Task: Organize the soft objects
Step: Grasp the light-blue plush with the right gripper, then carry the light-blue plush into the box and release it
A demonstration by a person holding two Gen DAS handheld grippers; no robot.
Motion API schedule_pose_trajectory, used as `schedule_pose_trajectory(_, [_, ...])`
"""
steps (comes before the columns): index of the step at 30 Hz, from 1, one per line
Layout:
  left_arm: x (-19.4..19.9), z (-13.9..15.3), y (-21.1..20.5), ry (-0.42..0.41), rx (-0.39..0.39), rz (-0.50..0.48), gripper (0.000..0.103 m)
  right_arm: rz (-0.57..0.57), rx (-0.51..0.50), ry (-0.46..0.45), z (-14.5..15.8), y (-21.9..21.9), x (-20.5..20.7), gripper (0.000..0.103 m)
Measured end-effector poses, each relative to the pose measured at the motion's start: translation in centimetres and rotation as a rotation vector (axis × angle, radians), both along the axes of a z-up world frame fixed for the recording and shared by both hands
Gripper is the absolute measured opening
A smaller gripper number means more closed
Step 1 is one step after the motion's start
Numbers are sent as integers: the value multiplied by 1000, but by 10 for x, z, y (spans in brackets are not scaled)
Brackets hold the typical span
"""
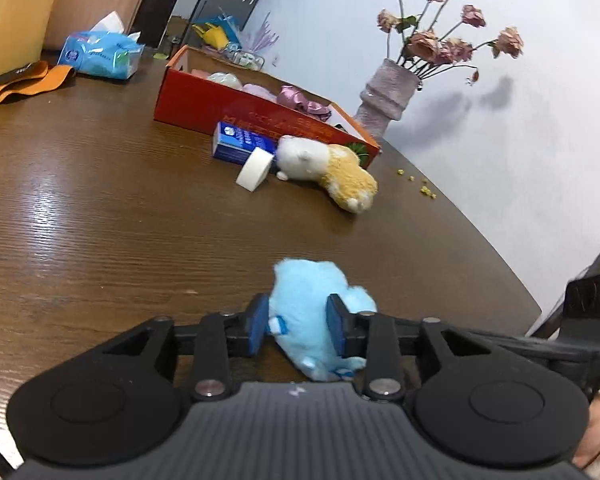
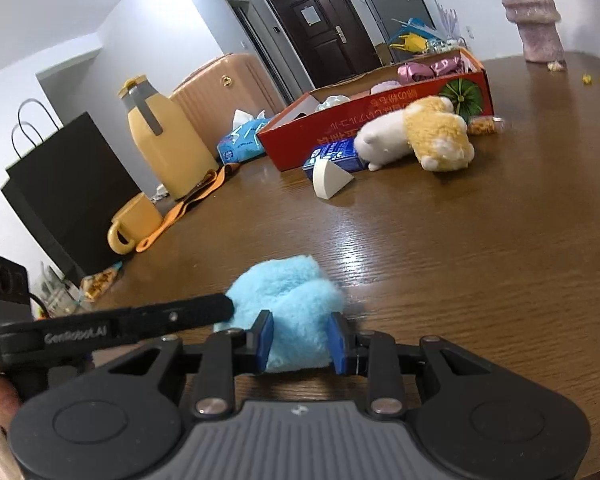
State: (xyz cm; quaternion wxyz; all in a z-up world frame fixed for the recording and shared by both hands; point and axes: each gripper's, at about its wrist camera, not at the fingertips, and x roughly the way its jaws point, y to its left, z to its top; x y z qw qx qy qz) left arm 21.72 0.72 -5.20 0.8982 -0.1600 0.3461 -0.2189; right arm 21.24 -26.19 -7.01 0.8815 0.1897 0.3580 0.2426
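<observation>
A fluffy light-blue plush toy (image 1: 304, 280) (image 2: 284, 284) is held just above the brown wooden table (image 1: 100, 220) between both grippers. My left gripper (image 1: 298, 326) is shut on it, its blue pads pressing both sides. My right gripper (image 2: 300, 342) is shut on the same toy from the other end. The left gripper's finger also shows in the right wrist view, touching the plush. Farther off, a white-and-tan plush animal (image 1: 324, 160) (image 2: 420, 132) lies against an open red cardboard box (image 1: 228, 100) (image 2: 340, 124) that holds pale soft items and a shiny pink one.
A small blue carton (image 1: 240, 142) and a white wedge (image 2: 330, 176) lie beside the box. A vase of dried roses (image 1: 384, 92) stands behind it. A tissue pack (image 1: 100, 54), yellow jug (image 2: 164, 140), mug (image 2: 134, 220) and black paper bag (image 2: 68, 184) line the table's left edge.
</observation>
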Motion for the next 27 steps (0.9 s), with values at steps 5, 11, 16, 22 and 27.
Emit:
schedule_pose_trajectory(5, [17, -5, 5, 32, -71, -60, 40, -32, 23, 13, -4, -4, 6, 45])
schedule_pose_trajectory(11, [23, -16, 6, 98, -121, -80, 36, -50, 76, 33, -10, -8, 10, 42])
schedule_pose_trajectory(16, [23, -14, 6, 98, -125, -81, 33, -30, 90, 37, -9, -4, 15, 32])
schedule_pose_trajectory(22, [49, 21, -3, -3, -138, -125, 32, -64, 70, -60, 31, -10, 32, 32])
schedule_pose_trajectory(27, [157, 79, -24, -106, -157, -192, 32, -117, -58, -221, 101, -16, 123, 32])
